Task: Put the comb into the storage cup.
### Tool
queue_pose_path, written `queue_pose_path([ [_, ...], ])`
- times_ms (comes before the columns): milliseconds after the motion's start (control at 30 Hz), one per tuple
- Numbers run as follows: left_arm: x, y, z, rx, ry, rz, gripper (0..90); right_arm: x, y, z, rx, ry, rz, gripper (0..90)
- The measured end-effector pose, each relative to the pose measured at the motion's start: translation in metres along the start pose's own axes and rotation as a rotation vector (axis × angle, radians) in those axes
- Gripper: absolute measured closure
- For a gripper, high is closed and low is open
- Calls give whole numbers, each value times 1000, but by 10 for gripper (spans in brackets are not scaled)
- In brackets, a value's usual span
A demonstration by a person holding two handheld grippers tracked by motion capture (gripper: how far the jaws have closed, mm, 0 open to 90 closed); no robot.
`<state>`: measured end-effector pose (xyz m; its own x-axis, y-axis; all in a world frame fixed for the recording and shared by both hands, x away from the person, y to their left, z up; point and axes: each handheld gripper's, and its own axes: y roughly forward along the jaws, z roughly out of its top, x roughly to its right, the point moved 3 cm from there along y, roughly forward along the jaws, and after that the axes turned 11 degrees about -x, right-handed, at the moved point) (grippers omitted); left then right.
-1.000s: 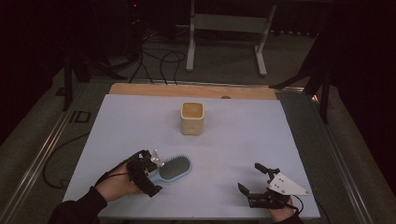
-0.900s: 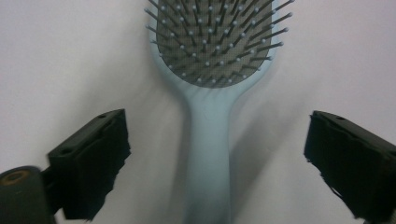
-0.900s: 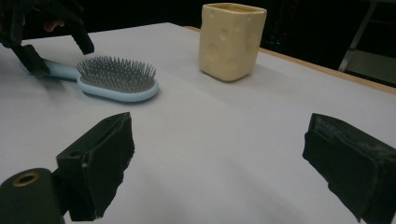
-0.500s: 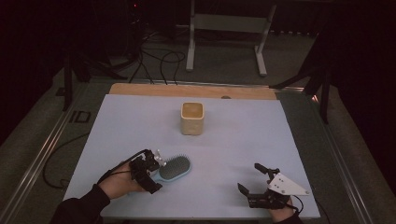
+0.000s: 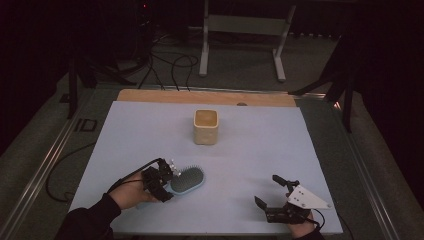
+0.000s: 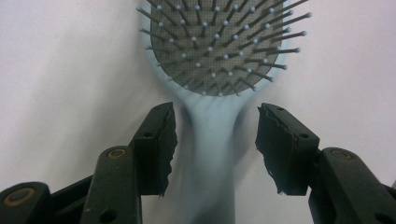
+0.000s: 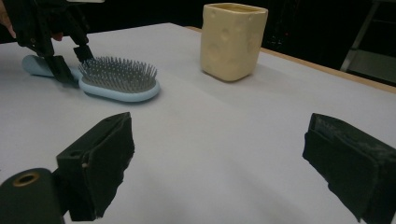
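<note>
A light blue hairbrush (image 5: 187, 179) lies bristles up on the white table top, near the front left. My left gripper (image 5: 167, 184) straddles its handle. In the left gripper view the handle (image 6: 212, 140) runs between the two pads (image 6: 161, 140), which have just been closing and stand a small gap off it on each side, so the gripper (image 6: 215, 121) is open. My right gripper (image 5: 267, 191) rests at the front right, open and with nothing in it. The right gripper view (image 7: 219, 154) shows the brush (image 7: 116, 79) and the left gripper (image 7: 70, 63) farther off.
A cream cup (image 5: 206, 126) with dimpled sides (image 7: 233, 39) stands upright in the middle of the table (image 5: 150, 135). A wooden strip (image 5: 200, 96) lines the far edge. Beyond it are a metal stand (image 5: 240, 45) and floor cables (image 5: 165, 65).
The left gripper's jaws have narrowed around the brush handle. The right gripper and the cup have stayed where they were.
</note>
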<state>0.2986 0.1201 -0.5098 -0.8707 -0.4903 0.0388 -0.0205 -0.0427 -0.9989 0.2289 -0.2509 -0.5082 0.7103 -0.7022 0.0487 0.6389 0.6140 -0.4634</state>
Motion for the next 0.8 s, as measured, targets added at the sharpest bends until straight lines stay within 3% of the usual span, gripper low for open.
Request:
queue_pose_path([
  [233, -1, 2, 2, -35, 20, -2, 565, -1, -1, 0, 1, -1, 2, 85],
  [500, -3, 5, 4, -69, 16, -9, 639, 0, -1, 0, 0, -2, 1, 85],
  [800, -3, 7, 8, -111, 16, -8, 666, -1, -1, 0, -1, -4, 4, 85],
])
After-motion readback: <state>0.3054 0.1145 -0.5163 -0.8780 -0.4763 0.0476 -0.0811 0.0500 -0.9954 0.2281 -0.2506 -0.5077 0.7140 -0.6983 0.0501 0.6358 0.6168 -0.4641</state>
